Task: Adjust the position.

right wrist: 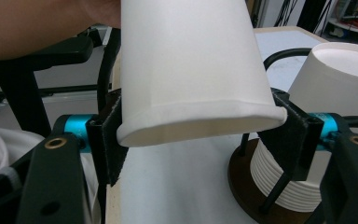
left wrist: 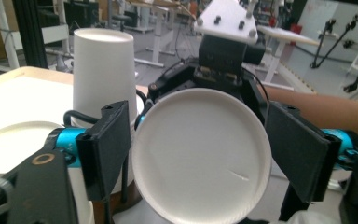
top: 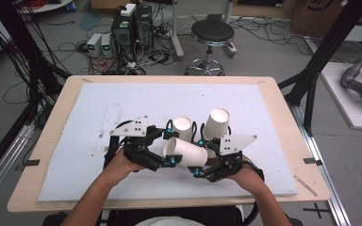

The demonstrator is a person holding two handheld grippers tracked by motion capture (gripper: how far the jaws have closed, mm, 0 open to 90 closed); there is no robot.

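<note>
Between the two tools, a white cup [top: 186, 152] lies sideways above the surface [top: 99, 113], in front of the cup stack [top: 183, 126]. Right tool [right wrist: 200, 135] clamps its rim end. Left tool [top: 166, 149] flanks its base; contact is unclear.

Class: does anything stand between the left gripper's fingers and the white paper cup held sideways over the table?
Nothing visible does. The sideways white paper cup sits base-first between the left gripper's black fingers, which meet its sides. The upturned white paper cup stands beyond them, off to one side.
</note>
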